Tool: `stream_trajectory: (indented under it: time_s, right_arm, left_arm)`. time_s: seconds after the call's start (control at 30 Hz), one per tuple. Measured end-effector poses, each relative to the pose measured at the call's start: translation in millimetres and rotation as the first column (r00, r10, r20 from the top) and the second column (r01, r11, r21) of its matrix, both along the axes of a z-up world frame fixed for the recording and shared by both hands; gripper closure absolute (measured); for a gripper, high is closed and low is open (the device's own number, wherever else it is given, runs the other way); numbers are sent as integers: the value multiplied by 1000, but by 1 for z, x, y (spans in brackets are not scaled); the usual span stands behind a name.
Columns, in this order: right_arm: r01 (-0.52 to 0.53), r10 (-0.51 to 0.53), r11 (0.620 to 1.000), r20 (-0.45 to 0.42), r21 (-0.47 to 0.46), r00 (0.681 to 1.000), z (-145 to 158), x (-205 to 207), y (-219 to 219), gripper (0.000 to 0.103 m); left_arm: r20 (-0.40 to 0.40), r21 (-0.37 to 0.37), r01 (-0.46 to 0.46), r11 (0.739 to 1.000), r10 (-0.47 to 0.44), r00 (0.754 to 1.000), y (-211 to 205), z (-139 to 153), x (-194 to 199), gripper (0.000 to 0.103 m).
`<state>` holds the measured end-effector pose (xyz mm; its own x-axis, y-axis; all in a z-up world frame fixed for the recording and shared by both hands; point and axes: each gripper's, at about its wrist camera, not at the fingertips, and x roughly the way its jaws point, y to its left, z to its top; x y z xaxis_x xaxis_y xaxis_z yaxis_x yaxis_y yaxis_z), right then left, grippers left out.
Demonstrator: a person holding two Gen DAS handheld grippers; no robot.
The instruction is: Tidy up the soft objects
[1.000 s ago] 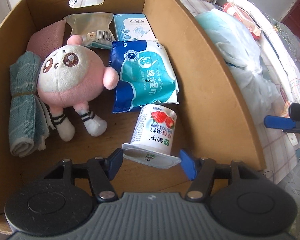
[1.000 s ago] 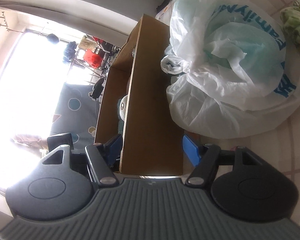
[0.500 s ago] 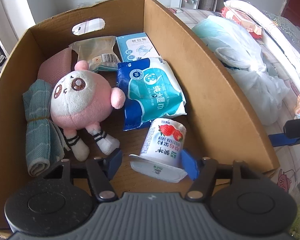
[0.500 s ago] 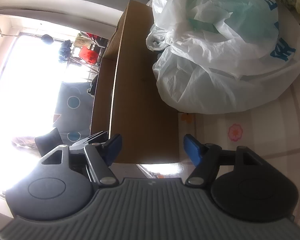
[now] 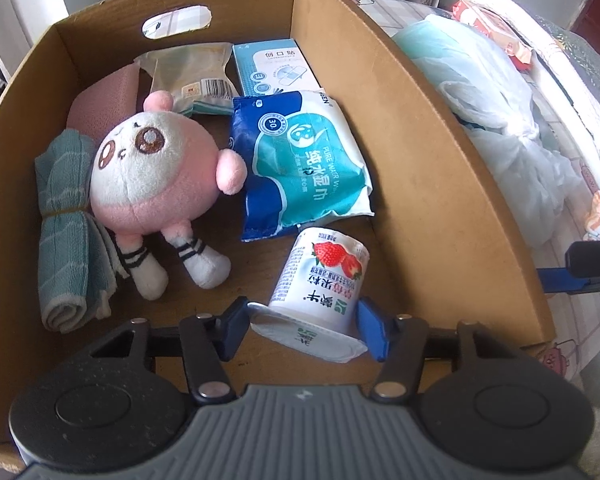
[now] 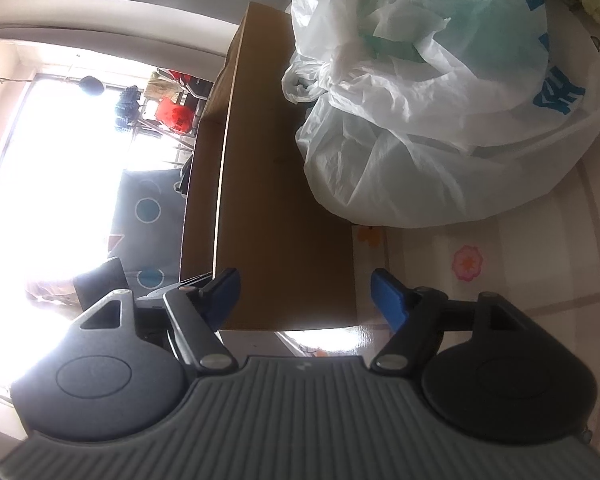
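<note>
The left gripper [image 5: 300,326], its fingers just closing, clasps a smooth tapered yogurt cup [image 5: 320,280] at 6 o'clock inside the corrugated cardboard box [image 5: 428,184]. At 10 o'clock lies a fuzzy round pink plush [image 5: 152,176], beside a glossy wipes pack [image 5: 300,168]. The right gripper [image 6: 304,296], fingers just widening and empty, faces a crinkled plastic bag [image 6: 452,120].

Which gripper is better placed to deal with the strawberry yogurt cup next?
Left. The left gripper already brackets the yogurt cup inside the box; the right gripper is empty, outside it.

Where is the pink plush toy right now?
In the left wrist view, the pink plush toy lies inside the cardboard box, on its left side, between the rolled teal towel and the blue wet-wipes pack.
</note>
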<state>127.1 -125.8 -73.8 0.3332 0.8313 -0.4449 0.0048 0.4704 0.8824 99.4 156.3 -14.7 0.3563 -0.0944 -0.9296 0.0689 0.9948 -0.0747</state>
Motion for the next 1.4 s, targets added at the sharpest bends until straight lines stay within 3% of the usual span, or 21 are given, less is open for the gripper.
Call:
stream_trajectory:
  time_s: [0.13,0.4,0.53,0.83,1.13,1.4]
  right_arm:
    - [4,-4,1000,-5,3,1000,-2,0,-2,30]
    - [12,-12,1000,-30,2,999,-11,0,-6,29]
    - [13,-13,1000,-34,5,999,-15,-1,-9,29]
    - [25,-23,999,-51,37,998,-25,-3,-13,28]
    - [72,-67,996,-86,59,994,-44,-2,-28,27]
    - [81,-76,995,-82,55,994,-44,0,-34,26]
  left_arm:
    - [-14,-23,-5,1000,5,1000,2,9,-1,44]
    - [-52,15,11,1000,-10,999,5,23,0,44]
    - [-128,79,85,993,-74,989,-2,23,10,43]
    - [-323,116,166,979,-121,939,-14,8,46,43]
    - [-287,118,185,976,-145,947,-30,22,71,43]
    - [-216,41,104,994,-93,972,-11,35,65,41]
